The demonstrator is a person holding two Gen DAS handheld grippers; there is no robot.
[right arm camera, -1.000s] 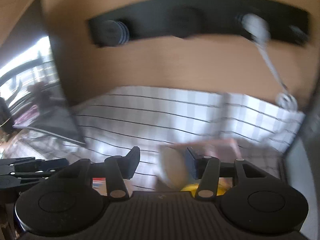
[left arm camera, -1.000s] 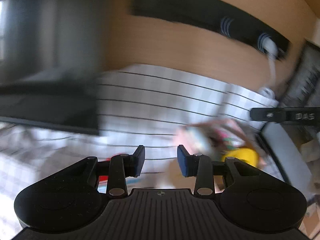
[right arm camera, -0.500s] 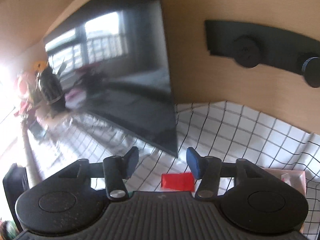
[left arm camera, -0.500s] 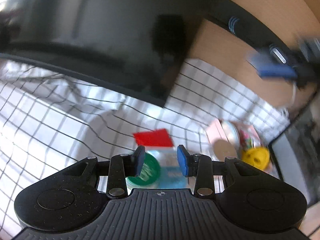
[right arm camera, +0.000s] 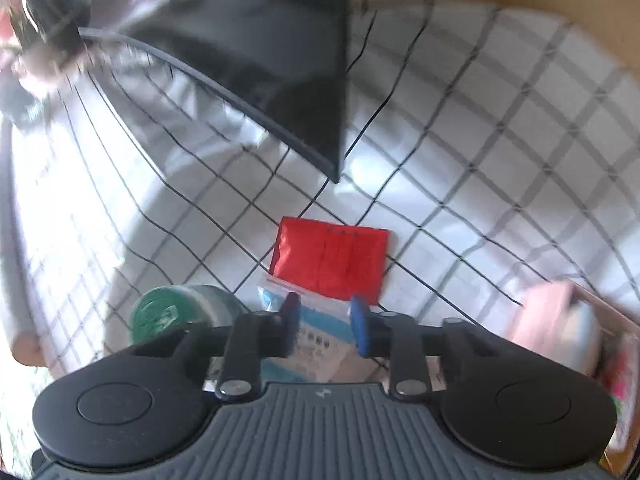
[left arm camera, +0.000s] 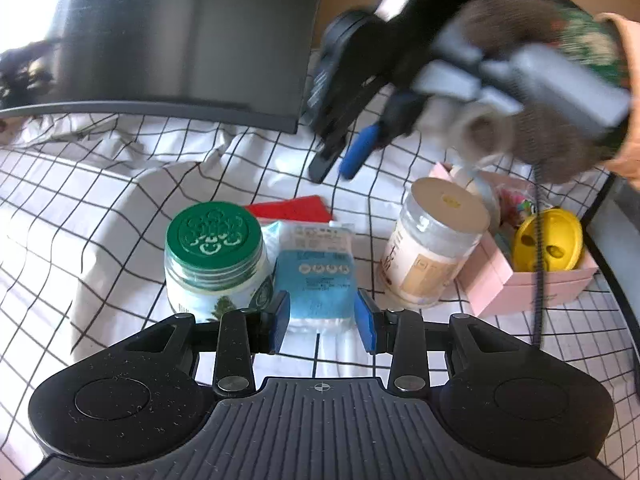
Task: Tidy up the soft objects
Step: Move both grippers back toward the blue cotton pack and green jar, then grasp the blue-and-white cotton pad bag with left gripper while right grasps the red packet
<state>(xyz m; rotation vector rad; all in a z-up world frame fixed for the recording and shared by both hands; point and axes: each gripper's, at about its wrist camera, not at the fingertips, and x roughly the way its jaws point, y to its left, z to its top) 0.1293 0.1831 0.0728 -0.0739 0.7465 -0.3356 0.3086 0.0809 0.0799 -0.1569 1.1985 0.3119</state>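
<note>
A soft blue tissue pack [left arm camera: 314, 276] lies on the checked cloth, with a flat red packet [left arm camera: 292, 208] just behind it. My left gripper [left arm camera: 323, 322] is open and low. The pack's near end sits between its blue pads, and no squeeze shows. My right gripper [left arm camera: 334, 170] hangs behind the red packet, pointing steeply down, blurred. In the right wrist view the right gripper [right arm camera: 325, 316] hovers over the far end of the blue pack [right arm camera: 320, 344] and the near edge of the red packet [right arm camera: 330, 260]. Its jaws are closing, with a gap left and nothing pinched.
A green-lidded jar [left arm camera: 212, 236] stands left of the pack and a beige-lidded jar [left arm camera: 440, 248] to its right. A pink box [left arm camera: 520, 280] holding a yellow item [left arm camera: 548, 240] sits far right. A dark monitor [left arm camera: 180, 32] stands behind. A gloved hand [left arm camera: 540, 132] holds the right gripper.
Both grippers have come down toward the cloth. The left one now straddles the blue pack's near end. The right one swung from facing the wall to pointing down, with narrower jaws.
</note>
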